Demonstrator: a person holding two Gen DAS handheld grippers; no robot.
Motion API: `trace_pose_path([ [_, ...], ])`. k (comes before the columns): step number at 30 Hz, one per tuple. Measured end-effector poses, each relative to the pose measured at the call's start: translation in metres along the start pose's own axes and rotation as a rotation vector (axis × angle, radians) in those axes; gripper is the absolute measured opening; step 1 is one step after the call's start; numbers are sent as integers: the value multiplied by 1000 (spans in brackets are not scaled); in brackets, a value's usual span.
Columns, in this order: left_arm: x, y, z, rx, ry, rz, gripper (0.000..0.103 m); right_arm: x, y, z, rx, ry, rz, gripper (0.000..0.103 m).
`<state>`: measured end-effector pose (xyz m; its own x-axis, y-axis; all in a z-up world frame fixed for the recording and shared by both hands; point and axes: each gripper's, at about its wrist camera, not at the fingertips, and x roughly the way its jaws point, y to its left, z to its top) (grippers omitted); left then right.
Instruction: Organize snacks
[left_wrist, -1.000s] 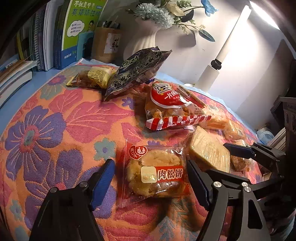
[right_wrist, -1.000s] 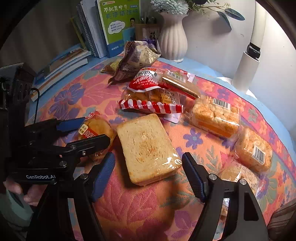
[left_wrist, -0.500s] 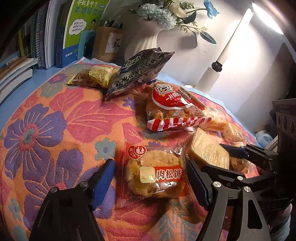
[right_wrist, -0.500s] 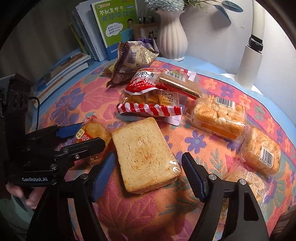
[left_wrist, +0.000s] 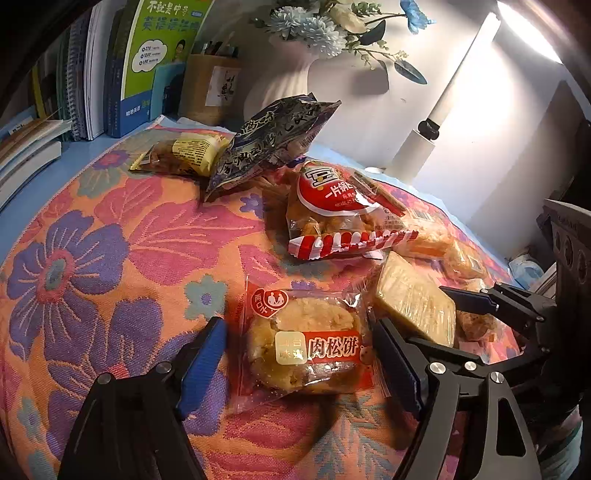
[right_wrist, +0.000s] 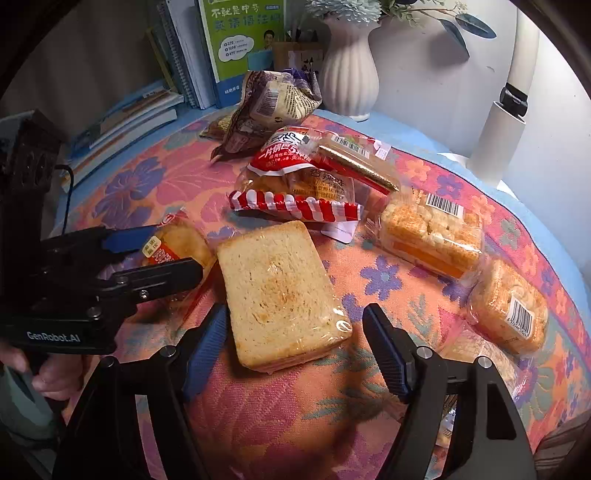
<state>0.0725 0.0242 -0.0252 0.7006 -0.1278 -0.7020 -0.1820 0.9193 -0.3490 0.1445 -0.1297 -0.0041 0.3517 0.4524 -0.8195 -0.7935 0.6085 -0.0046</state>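
A floral cloth (left_wrist: 122, 236) in orange, pink and purple covers the worktop, with a white wall behind. In the left wrist view, books (left_wrist: 110, 70) stand at 10 o'clock, a pen holder (left_wrist: 212, 88) and a white vase (left_wrist: 280, 88) of flowers at 12, and a white lamp post (left_wrist: 439, 122) rises at 2 o'clock.

The left gripper (left_wrist: 299, 354) has its fingers spread wide on either side of the meat floss cake packet (left_wrist: 306, 347), which lies flat on the cloth at 6 o'clock; the right finger looks to be right against the wrapper's edge, though the wrapper blurs there. Behind it at 12 o'clock sit a yellow packet (left_wrist: 184, 157), a dark crinkled bag (left_wrist: 273, 136) tilted up, and a red-striped snack bag (left_wrist: 340, 218).

In the right wrist view, the right gripper (right_wrist: 295, 343) is also wide open, its fingers flanking the near end of the wrapped toast slice (right_wrist: 277, 291) without pressing it. The left gripper's black frame covers part of the cake packet at 9 o'clock. At 2 to 3 o'clock lie two wrapped rice cakes (right_wrist: 432, 232) with barcodes; another packet at 4 o'clock is mostly hidden behind the right finger.
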Motion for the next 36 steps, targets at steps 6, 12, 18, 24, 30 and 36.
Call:
trace_pose_path([
  [6,0,0,0,-3,-1,-2,80,21,10,10,11,6,-8,63],
  [12,0,-2,-1,9,5,1,82,11,12,-1,56,15,-35,56],
  [18,4,-10,-1,49,14,45,83,-17,21,-40,137,29,-79,55],
  [24,13,-34,-5,172,32,206,68,-52,21,-89,297,18,-55,55],
  [30,5,-45,-12,225,3,227,57,-93,-3,-140,498,-33,76,54],
  [36,-23,-82,-32,259,-9,112,56,-133,-22,-177,619,-103,139,54],
])
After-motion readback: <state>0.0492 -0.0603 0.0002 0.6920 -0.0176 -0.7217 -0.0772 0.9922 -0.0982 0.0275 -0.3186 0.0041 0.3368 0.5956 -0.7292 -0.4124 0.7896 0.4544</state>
